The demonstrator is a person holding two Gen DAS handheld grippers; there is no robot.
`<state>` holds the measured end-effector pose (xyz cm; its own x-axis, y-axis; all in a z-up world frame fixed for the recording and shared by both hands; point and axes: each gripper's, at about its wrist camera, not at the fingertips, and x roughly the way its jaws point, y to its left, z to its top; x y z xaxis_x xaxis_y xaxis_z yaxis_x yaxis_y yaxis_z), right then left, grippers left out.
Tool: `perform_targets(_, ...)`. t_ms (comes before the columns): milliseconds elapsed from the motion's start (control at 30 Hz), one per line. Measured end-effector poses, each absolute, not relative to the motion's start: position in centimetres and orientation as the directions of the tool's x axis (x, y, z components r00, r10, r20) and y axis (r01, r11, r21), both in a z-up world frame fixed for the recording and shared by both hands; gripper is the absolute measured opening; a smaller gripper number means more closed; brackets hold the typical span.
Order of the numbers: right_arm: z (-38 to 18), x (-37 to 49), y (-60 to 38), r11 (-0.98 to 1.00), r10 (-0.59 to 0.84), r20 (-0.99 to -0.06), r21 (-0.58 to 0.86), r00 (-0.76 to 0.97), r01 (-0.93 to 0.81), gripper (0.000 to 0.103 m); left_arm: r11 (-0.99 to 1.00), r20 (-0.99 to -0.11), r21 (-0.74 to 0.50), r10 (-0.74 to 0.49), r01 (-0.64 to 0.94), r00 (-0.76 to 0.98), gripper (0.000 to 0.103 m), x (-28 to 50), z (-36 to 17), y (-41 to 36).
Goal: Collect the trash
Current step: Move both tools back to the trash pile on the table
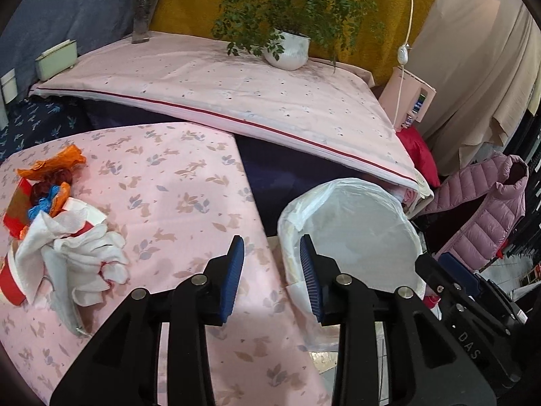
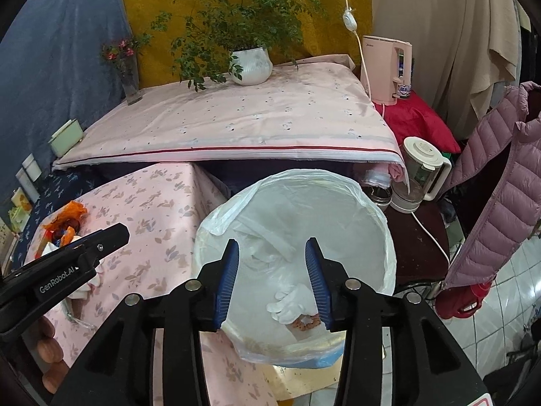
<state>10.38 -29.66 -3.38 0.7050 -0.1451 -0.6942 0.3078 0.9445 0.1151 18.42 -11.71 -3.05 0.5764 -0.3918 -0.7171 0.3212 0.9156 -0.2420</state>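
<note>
Left gripper [image 2: 111, 233], black body: white print "GenRobot.AI". Right gripper [image 1: 454, 264], black body: embossed "DAS", rest cut off. Pink water dispenser [image 2: 387, 67]: small brand word near top, looks like "Midea", too tiny to confirm.

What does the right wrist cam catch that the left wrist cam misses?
Right wrist only: crumpled tissue and a food scrap inside the lined bin, a glass kettle beyond it.

Left wrist only: the trash pile in full: tissues, red cups, orange wrapper.

Both: bin, pink tablecloth, potted plant, both grippers open, left, right.
</note>
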Motion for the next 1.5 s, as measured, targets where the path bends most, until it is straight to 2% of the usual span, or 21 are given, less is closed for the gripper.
perform_targets(167,-3.0,10.5,-26.7,0.958,-0.107,-0.693,0.118,0.713,0.259,0.040,0.943,-0.723,-0.207,-0.327,0.261,0.609,0.033,17.8,-3.0,-7.9)
perform_targets(233,-2.9,10.5,-25.4,0.964,-0.091,-0.693,0.120,0.715,0.239,0.040,0.952,-0.728,-0.195,-0.301,0.234,0.617,0.036,17.5,-3.1,-6.5)
perform_targets(300,-2.8,10.5,-24.1,0.968,-0.075,-0.693,0.122,0.717,0.219,0.040,0.961,-0.729,-0.187,-0.276,0.206,0.626,0.043,17.3,-3.2,-5.0)
perform_targets(467,-2.9,10.8,-20.7,0.979,-0.033,-0.698,0.123,0.715,0.165,0.040,0.975,-0.740,-0.174,-0.223,0.140,0.635,0.044,17.0,-3.6,-1.1)
perform_targets(567,-3.2,10.9,-18.7,0.984,-0.009,-0.703,0.122,0.711,0.133,0.040,0.981,-0.741,-0.163,-0.190,0.102,0.644,0.053,16.6,-3.7,0.7)
perform_targets(800,-3.8,11.2,-14.5,0.990,0.041,-0.719,0.123,0.694,0.069,0.041,0.988,-0.737,-0.154,-0.134,0.028,0.663,0.063,15.8,-3.7,4.8)
perform_targets(933,-4.1,11.2,-12.6,0.992,0.057,-0.721,0.121,0.691,0.044,0.049,0.988,-0.744,-0.153,-0.108,-0.011,0.659,0.064,15.6,-4.1,6.8)
perform_targets(1200,-5.0,11.5,-9.3,0.993,0.090,-0.736,0.120,0.671,-0.002,0.052,0.981,-0.759,-0.159,-0.051,-0.109,0.649,0.081,15.1,-5.3,11.3)
perform_targets(1267,-5.4,11.6,-8.5,0.992,0.101,-0.740,0.126,0.665,-0.010,0.055,0.978,-0.762,-0.155,-0.030,-0.136,0.647,0.083,15.0,-5.7,12.6)
perform_targets(1500,-7.0,12.5,-6.1,0.988,0.142,-0.761,0.148,0.633,-0.044,0.055,0.966,-0.780,-0.159,0.005,-0.206,0.626,0.087,15.2,-7.1,16.3)
